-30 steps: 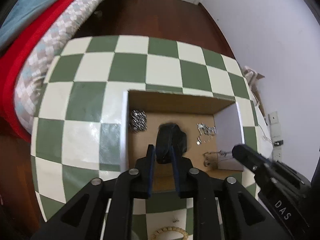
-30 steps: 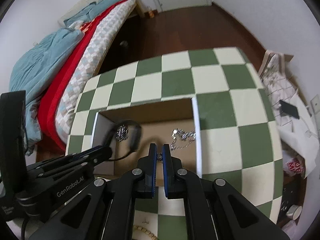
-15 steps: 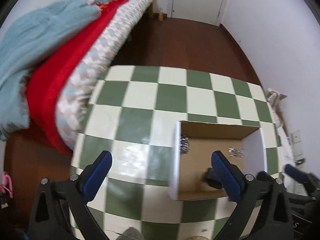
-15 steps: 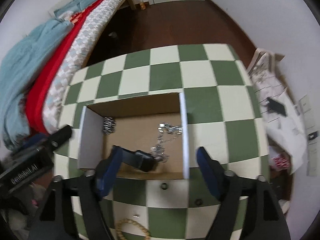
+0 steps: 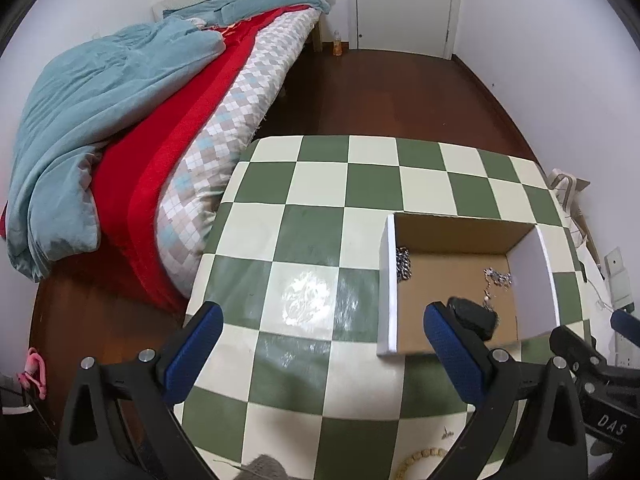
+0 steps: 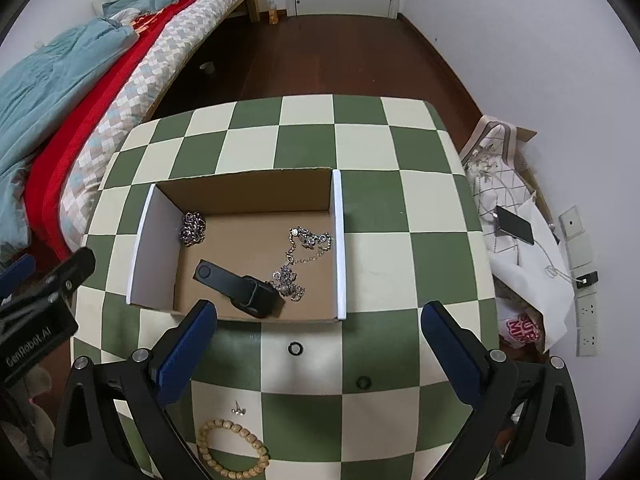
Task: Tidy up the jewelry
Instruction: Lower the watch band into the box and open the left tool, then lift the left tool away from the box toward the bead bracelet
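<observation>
An open cardboard box [image 6: 338, 240] sits on the green-and-cream checkered table [image 6: 360, 148]. Inside lie a black watch band [image 6: 240, 290], a silver necklace [image 6: 298, 256] and a dark chain bundle [image 6: 193, 228]. In front of the box lie two small black rings [image 6: 295, 348] [image 6: 363, 382], a small earring [image 6: 239, 410] and a wooden bead bracelet [image 6: 232, 450]. My right gripper [image 6: 316, 354] is open and empty above these. My left gripper [image 5: 320, 350] is open and empty, left of the box [image 5: 386, 288]; the band [image 5: 474, 316] shows there too.
A bed with a blue blanket and red cover [image 5: 120, 120] stands left of the table. Bags, paper and a phone [image 6: 514, 230] lie on the floor at the right by the wall. A closed door [image 5: 400, 4] is at the back.
Both grippers opened and pulled back from the box. The left let go of the black watch band and the right let go of the silver necklace; both now lie in the box.
</observation>
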Available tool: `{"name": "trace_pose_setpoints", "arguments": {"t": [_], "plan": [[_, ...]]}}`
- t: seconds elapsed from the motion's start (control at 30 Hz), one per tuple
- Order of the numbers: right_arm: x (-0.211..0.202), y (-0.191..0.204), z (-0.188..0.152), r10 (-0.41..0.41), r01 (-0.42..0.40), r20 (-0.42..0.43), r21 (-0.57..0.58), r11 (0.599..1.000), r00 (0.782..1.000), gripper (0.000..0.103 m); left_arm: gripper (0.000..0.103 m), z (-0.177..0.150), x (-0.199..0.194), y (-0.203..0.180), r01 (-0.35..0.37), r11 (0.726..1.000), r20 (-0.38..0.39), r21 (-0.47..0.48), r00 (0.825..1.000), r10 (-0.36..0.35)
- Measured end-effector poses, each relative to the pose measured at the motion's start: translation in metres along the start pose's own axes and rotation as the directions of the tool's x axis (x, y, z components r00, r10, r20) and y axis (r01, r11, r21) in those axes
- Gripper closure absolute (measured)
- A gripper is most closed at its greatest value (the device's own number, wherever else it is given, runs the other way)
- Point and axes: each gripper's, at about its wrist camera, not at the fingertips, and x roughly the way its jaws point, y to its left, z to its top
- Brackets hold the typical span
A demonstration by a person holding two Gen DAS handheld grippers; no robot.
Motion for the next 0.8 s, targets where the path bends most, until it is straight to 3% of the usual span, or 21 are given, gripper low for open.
{"name": "trace_pose_setpoints", "arguments": {"t": [0.5, 0.8], "plan": [[-0.069, 0.002, -0.033, -0.023, 0.023, 0.132, -0.004, 1.000, 0.991, 0.000, 0.001, -0.023, -0.082, 0.006, -0.021, 1.000, 0.164, 0.011, 0.986, 0.019], [-0.122, -0.002, -0.051, -0.064, 0.063, 0.256, 0.012, 0.998, 0.964, 0.000, 0.001, -0.038, -0.122, 0.002, -0.007, 0.999, 0.240, 0.031, 0.971, -0.001]]}}
